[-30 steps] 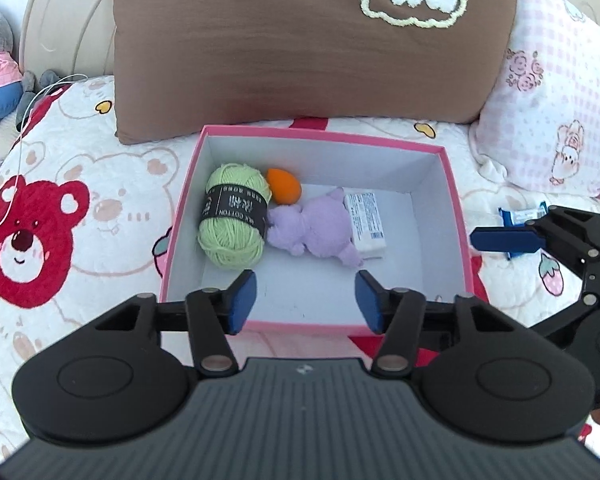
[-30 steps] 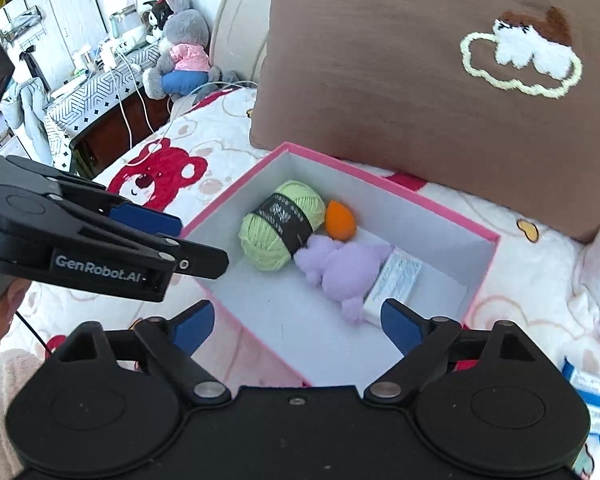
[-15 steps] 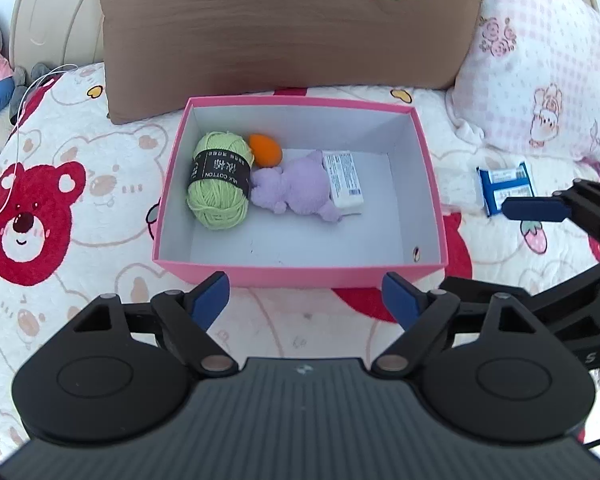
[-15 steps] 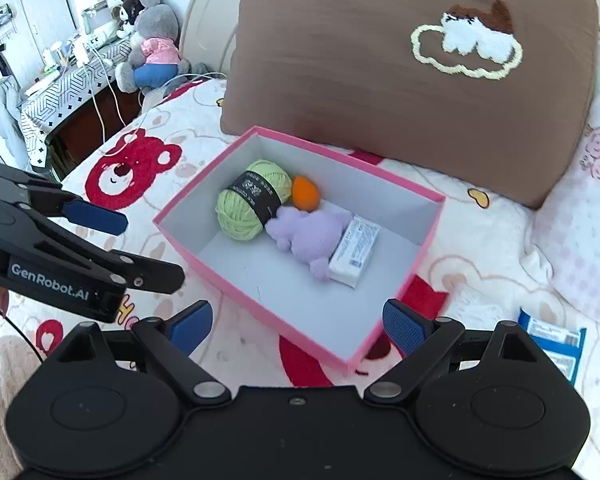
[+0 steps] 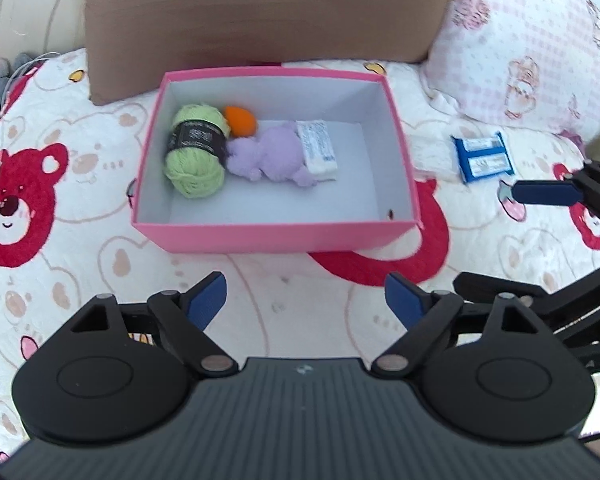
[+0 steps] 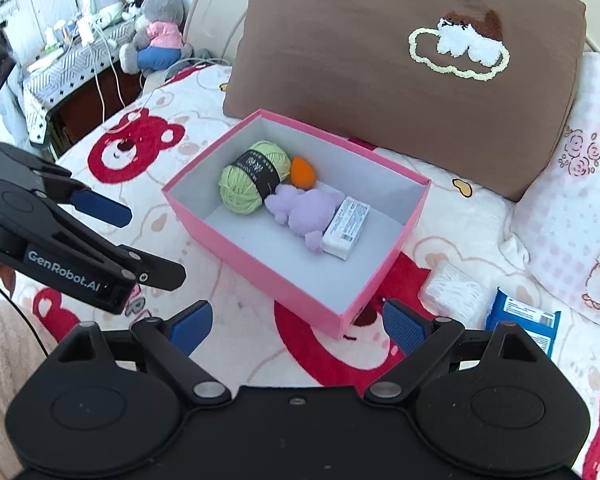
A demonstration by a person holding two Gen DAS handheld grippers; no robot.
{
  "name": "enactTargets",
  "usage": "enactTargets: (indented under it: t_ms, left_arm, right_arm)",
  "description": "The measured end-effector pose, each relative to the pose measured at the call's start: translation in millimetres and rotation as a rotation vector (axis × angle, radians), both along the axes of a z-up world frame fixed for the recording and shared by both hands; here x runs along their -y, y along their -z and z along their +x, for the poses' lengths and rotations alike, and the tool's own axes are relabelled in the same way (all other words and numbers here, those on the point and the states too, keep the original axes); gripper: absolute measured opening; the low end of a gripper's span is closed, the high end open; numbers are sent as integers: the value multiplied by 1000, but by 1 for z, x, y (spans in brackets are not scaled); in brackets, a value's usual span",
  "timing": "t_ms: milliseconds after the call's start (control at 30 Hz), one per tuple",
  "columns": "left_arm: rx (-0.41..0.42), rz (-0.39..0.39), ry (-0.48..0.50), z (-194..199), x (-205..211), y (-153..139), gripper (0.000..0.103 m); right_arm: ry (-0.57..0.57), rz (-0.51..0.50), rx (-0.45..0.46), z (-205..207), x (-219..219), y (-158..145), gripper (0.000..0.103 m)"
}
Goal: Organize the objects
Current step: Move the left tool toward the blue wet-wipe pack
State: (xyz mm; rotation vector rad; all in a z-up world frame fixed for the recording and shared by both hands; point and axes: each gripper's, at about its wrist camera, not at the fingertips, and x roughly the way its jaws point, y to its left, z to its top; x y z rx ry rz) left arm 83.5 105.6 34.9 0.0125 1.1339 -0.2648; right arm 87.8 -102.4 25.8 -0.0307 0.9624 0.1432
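Two grippers, both empty, fingers spread wide. Left gripper (image 5: 304, 300) hovers over the bear-print bedspread (image 5: 40, 280) short of the pink box (image 5: 276, 236); right gripper (image 6: 296, 324) sits off the box's near corner.

Box lies on the bedspread, long axis running left–right in the left wrist view, open side up. Inside, all against the far-left end: green yarn ball (image 5: 196, 156), band across its middle, long axis roughly front-to-back; orange egg-shaped piece (image 5: 240, 121) behind it, narrow end toward the box's back wall in the right wrist view; purple plush (image 5: 274, 156) touching the yarn; white packet (image 5: 317, 145) against the plush, long axis front-to-back.

Outside, right of the box: white tissue pack (image 6: 454, 294), then blue packet (image 6: 520, 322) beside the pink pillow (image 6: 572, 184). Brown pillow (image 6: 380, 60) behind the box.

Risks, as judged: soft bedding gives under a press, so a thin packet could sink and slip the pinch; the light box may tip or slide if a finger catches its wall. Grippers are close together and could collide.
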Motion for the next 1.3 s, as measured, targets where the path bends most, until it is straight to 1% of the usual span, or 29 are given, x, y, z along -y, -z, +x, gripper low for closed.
enactTargets:
  t_ms: [133, 333, 467, 600, 767, 900, 967, 1100, 1200, 1300]
  left_arm:
    - [10, 32, 20, -6, 6, -1, 87]
    - [-4, 34, 37, -15, 10, 5, 88]
    - [-27, 67, 54, -13, 20, 12, 88]
    - [-31, 86, 62, -15, 31, 13, 88]
    - [-43, 78, 52, -20, 41, 16, 88]
    - [-47, 90, 46, -23, 53, 21, 88]
    - [-57, 83, 48, -24, 59, 24, 88]
    - [-74, 74, 46, -25, 69, 29, 88]
    - [-88, 89, 42, -24, 78, 33, 88]
    - [-83, 98, 46, -24, 87, 35, 88]
  right_arm:
    - [-6, -26, -12, -9, -3, 1, 94]
    - [12, -33, -50, -20, 3, 11, 94]
    - [46, -20, -78, -24, 12, 21, 94]
    - [84, 8, -88, -30, 25, 26, 94]
    - [129, 10, -102, -40, 39, 31, 94]
    - [184, 7, -116, -47, 54, 36, 94]
    - [209, 6, -126, -50, 61, 38, 94]
    - [258, -7, -149, -54, 75, 44, 94]
    - [280, -39, -159, -58, 82, 47, 94]
    - [298, -68, -168, -62, 92, 48, 94]
